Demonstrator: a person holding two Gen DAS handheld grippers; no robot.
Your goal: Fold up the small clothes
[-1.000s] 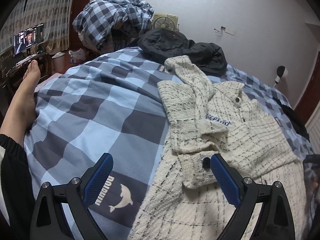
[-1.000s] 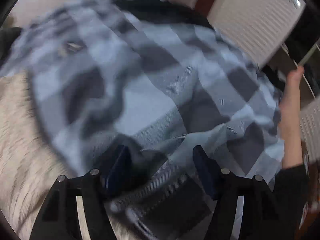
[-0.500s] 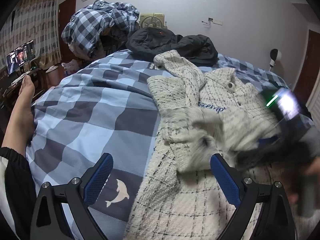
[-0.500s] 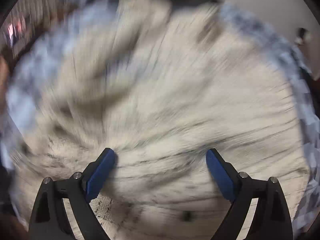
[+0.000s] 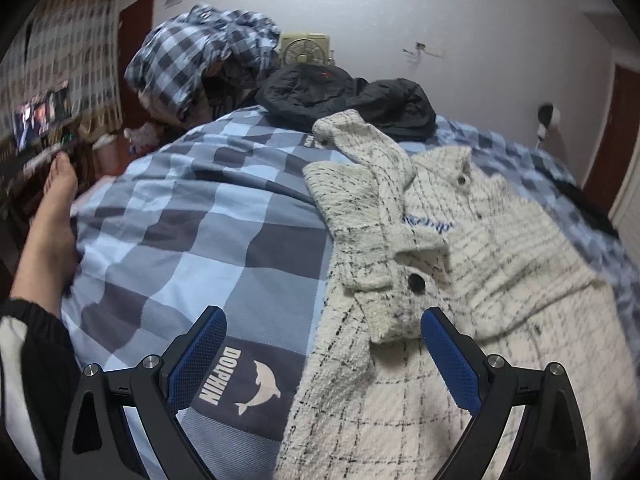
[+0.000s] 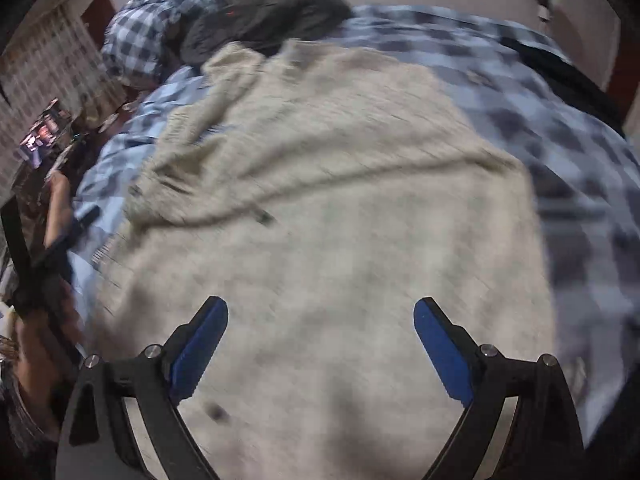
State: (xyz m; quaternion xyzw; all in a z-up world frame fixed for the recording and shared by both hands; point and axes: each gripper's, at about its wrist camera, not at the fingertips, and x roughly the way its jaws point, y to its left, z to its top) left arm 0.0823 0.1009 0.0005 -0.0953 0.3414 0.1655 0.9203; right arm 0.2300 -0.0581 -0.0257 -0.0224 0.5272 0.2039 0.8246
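A bedroom in a home is showing here. A blue checked quilt [image 5: 192, 224] printed with a dolphin is covering a bed, with a cream jacket [image 5: 460, 248] lying on it. A dark coat [image 5: 344, 96] and crumpled checked bedding [image 5: 200, 60] are piling up by the wall, a fan [image 5: 304, 50] is standing behind, and a screen [image 5: 40, 118] is glowing beside curtains [image 5: 68, 44].

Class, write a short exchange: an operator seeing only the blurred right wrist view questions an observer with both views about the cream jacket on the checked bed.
Operator: My view blurs the cream jacket. Is a sleeve folded in?
Observer: Yes, the left wrist view shows one sleeve lying across its front.
Operator: Any marking on it?
Observer: Blue lettering on the chest, too small to read.
Operator: Is the left gripper holding cloth?
Observer: No, the left gripper is open, its pads pressing nothing.
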